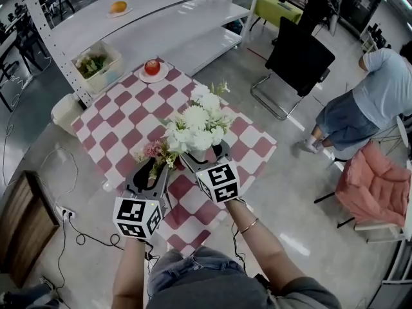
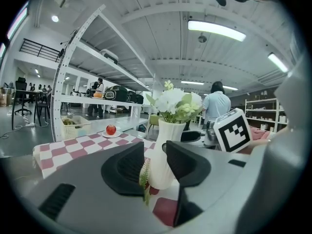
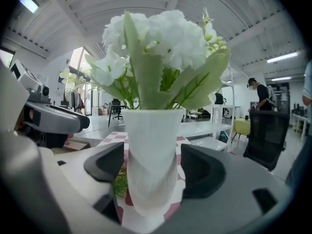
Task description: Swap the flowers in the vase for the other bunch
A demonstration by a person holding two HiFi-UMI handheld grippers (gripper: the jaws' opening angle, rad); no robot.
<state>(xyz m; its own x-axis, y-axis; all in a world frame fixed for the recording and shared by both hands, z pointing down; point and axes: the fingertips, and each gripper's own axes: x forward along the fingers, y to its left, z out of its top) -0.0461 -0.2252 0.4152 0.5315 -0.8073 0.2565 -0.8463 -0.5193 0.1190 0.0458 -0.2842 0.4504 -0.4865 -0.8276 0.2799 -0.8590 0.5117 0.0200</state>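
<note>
A white ribbed vase (image 1: 197, 154) with white flowers (image 1: 196, 124) stands on the red-and-white checked table (image 1: 122, 108). My right gripper (image 1: 203, 154) is open, one jaw on each side of the vase (image 3: 151, 155), with a thin gap showing at each pad. A bunch of pink flowers (image 1: 156, 151) lies on the cloth just left of the vase. My left gripper (image 1: 152, 171) is open over its stem end. A green fern sprig (image 2: 144, 177) of that bunch lies between the left jaws, close to the left pad. The vase (image 2: 165, 150) shows beyond them.
A red apple on a plate (image 1: 152, 67) sits at the table's far corner. Beyond it stand white shelves with a basket of greens (image 1: 96, 65) and an orange (image 1: 118, 8). A white bin (image 1: 64, 111) is at the left, a black chair (image 1: 299, 60), a person (image 1: 373, 102) and a pink chair (image 1: 376, 185) at the right.
</note>
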